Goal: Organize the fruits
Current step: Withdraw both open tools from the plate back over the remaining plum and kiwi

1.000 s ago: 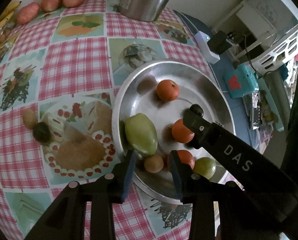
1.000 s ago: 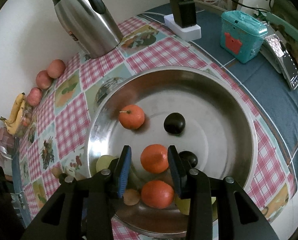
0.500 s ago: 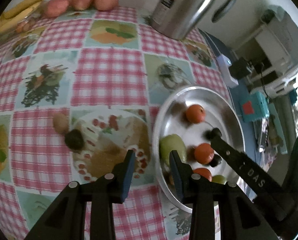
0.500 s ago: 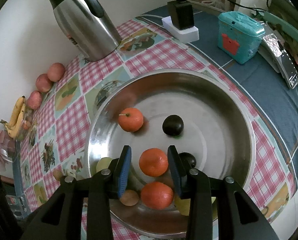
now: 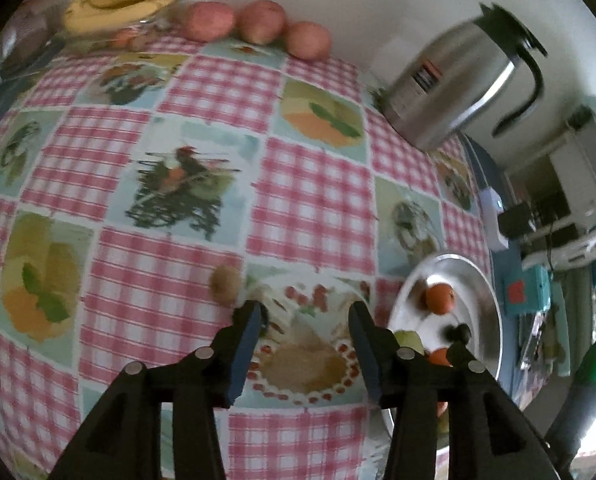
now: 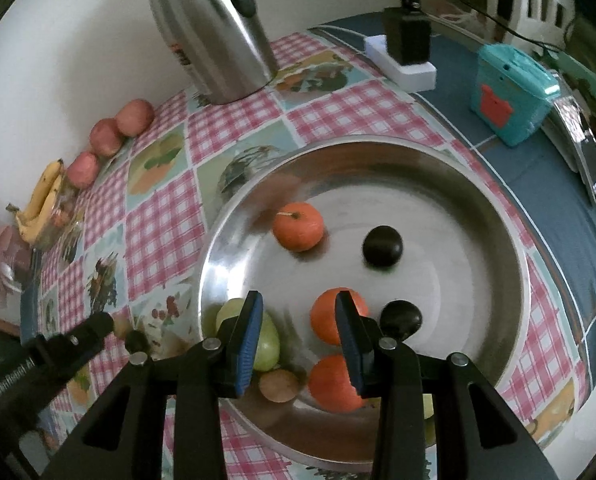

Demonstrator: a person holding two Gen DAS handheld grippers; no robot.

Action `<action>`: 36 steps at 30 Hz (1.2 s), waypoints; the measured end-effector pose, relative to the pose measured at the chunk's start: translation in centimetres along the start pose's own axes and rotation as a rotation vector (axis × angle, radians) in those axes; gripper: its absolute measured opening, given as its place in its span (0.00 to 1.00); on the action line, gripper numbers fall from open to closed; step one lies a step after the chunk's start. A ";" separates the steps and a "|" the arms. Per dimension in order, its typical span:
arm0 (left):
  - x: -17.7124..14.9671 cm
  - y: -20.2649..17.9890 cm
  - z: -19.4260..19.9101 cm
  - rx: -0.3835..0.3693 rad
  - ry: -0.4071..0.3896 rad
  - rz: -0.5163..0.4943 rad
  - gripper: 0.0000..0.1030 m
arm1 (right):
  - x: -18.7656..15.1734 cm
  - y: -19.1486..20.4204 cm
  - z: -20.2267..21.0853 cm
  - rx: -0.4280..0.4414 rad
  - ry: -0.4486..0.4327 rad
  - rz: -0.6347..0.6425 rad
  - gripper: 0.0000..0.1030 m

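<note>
Swinging away from the metal bowl point(image 5: 486, 300), the left gripper point(image 5: 302, 320) now looks over the checked cloth on the counter point(image 5: 310, 184), where two loose fruits lie outside the bowl: a brown kiwi point(image 5: 225, 284) just ahead of its left finger, and a small dark fruit point(image 6: 136, 340), seen clearly only from the right wrist view, close by the left gripper's tip. Its jaws stand apart and hold nothing. The right gripper point(image 6: 298, 316) hangs over the bowl with its jaws also apart and empty, above a tangerine point(image 6: 330, 320), a green fruit point(image 6: 267, 342), a second tangerine point(image 6: 332, 384) and two dark plums point(image 6: 382, 246). The step in hand looks like collecting the strays into the bowl. To do it well, the left gripper should shift left until the kiwi sits squarely between the blue pads point(image 5: 243, 344), come down low so the pads meet its widest part, and close gently, since a round fruit squeezed off-centre will squirt out and roll. The right gripper is best kept clear of the drop spot near the bowl's left rim.
</note>
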State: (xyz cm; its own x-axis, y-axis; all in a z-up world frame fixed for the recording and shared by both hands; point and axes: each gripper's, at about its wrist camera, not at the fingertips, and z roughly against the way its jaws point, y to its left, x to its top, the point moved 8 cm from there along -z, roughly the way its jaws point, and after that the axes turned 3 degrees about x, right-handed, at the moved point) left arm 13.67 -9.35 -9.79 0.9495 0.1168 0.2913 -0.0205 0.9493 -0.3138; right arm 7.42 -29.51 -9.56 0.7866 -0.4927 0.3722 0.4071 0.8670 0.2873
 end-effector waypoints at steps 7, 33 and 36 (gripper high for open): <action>0.9 1.8 0.6 0.037 -0.032 0.036 0.54 | -0.2 0.6 -0.2 -0.011 0.005 0.034 0.38; 1.3 4.8 0.4 0.225 -0.071 0.017 1.00 | 0.5 1.2 0.0 0.015 -0.071 0.057 0.93; 1.5 5.0 0.6 0.243 -0.078 0.005 1.00 | 0.5 1.4 -0.1 0.005 -0.071 0.072 0.93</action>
State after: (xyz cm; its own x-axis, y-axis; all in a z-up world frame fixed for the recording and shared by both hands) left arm 14.77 -4.25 -10.42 0.9222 0.1353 0.3623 -0.1092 0.9898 -0.0918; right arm 8.39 -28.48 -9.02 0.7786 -0.4332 0.4540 0.3484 0.9001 0.2615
